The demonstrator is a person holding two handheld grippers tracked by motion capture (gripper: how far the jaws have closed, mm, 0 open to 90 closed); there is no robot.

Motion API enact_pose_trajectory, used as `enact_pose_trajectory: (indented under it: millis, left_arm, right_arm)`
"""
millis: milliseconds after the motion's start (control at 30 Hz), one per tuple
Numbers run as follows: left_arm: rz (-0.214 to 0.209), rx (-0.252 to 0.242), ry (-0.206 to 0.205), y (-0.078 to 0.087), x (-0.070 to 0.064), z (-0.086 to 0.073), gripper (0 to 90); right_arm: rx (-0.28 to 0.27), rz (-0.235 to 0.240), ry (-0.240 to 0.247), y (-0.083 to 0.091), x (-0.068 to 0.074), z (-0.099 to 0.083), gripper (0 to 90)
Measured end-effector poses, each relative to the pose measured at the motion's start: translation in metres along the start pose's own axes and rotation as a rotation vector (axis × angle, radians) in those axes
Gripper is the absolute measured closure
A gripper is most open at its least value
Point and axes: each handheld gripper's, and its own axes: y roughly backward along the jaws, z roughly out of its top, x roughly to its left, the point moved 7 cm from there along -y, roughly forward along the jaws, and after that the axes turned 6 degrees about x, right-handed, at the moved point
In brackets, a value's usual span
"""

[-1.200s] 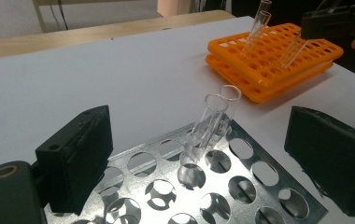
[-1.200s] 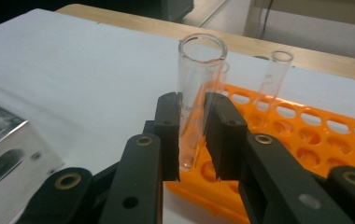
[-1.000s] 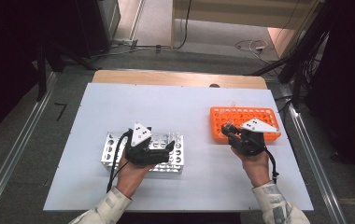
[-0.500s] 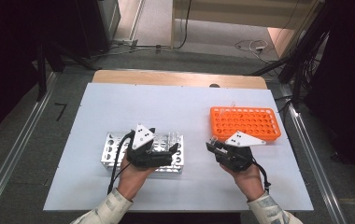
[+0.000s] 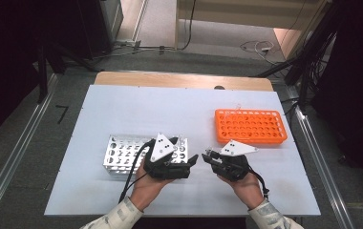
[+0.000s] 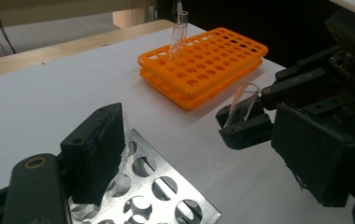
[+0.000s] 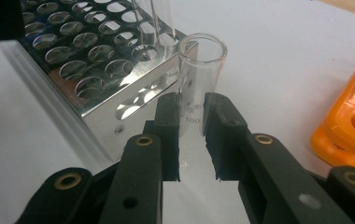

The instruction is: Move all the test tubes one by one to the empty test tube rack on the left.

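My right gripper (image 7: pixel 192 112) is shut on a clear glass test tube (image 7: pixel 199 74) and holds it upright just off the corner of the silver metal rack (image 7: pixel 96 60). In the high view, the right gripper (image 5: pixel 208 155) points left toward that rack (image 5: pixel 122 152). My left gripper (image 5: pixel 194 160) rests at the rack's right end. Its jaws stand wide open in the left gripper view (image 6: pixel 203 158), with nothing between them. The held tube (image 6: pixel 242 100) shows there too. An orange rack (image 5: pixel 251 126) lies at the right, with one tube (image 6: pixel 178 32) standing in it.
The white table top (image 5: pixel 122 109) carries both racks. More glass tubes (image 7: pixel 157 18) stand in the silver rack's near corner. A wooden strip (image 5: pixel 179 80) runs along the table's far edge. Dark equipment and cables lie on the floor beyond.
My right gripper has moved from the orange rack leftward and nearer, carrying the tube to the silver rack's right end. The left gripper has barely moved.
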Motion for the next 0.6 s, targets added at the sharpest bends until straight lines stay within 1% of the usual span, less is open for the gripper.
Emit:
enact_pose_trajectory:
  millis: [100,133,267,467,600]
  left_arm:
    - [-0.008,-0.007,-0.008,-0.005,-0.005,0.001,21.7]
    - [-0.003,-0.008,-0.012,-0.007,-0.006,0.001,22.8]
    - [-0.025,-0.003,-0.023,-0.015,-0.013,0.000,27.0]
    - [-0.061,-0.009,-0.034,-0.022,-0.019,0.002,38.8]
    - [-0.063,-0.007,-0.038,-0.025,-0.019,0.002,46.1]
  right_arm:
    - [0.000,0.004,0.004,-0.001,0.001,0.000,73.0]
    - [0.000,0.006,0.006,-0.002,0.002,0.000,73.0]
    - [0.011,0.014,0.020,-0.005,0.005,-0.001,73.0]
    - [0.016,0.020,0.022,-0.007,0.008,-0.001,73.0]
    - [0.014,0.022,0.031,-0.007,0.009,-0.001,73.0]
